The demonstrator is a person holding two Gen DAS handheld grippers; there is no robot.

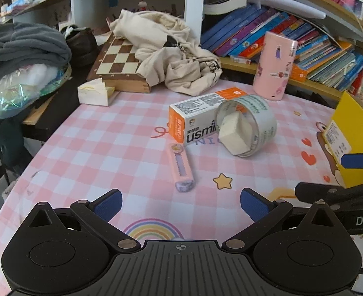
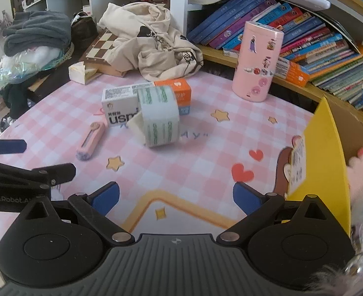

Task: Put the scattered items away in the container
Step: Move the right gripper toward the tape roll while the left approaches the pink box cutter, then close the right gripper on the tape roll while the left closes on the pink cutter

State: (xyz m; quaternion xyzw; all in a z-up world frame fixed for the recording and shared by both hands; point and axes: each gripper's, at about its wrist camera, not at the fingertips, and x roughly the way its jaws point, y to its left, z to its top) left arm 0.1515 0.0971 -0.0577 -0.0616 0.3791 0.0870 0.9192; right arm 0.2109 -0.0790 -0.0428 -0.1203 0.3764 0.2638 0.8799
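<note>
the pink utility knife [image 1: 181, 168] lies flat on the checked worktop [image 1: 95, 148] just ahead of the left gripper [image 1: 180, 203], almost centred between its jaws and a touch left of the midline, with its long axis running nearly straight away from the camera, so the jaws, which stand wide apart and hold nothing, would close across its narrow width if brought forward and down. the right gripper [image 2: 176, 196] is also spread wide and empty; from its view the same knife [image 2: 90, 139] sits well off to the left and angled, so the left one looks the nearer and better lined up. behind the knife stands the orange and white box [image 1: 201, 113], lying on its long side, with the roll of tape [image 1: 246, 127] leaning against its right end and a pale block [image 1: 234, 133] wedged in the roll's core (whether it is an eraser or foam i cannot tell). further back stands the pink cylinder [image 1: 275, 66], upright and well apart from the rest. counted: one knife, one box, one tape roll, one block, one cylinder. the yellow container [image 2: 322, 157] is at the right edge, close beside the right gripper, with something fluffy and pink [image 2: 362, 175] already inside it. the knife would have to travel rightward across the worktop to reach it.
</note>
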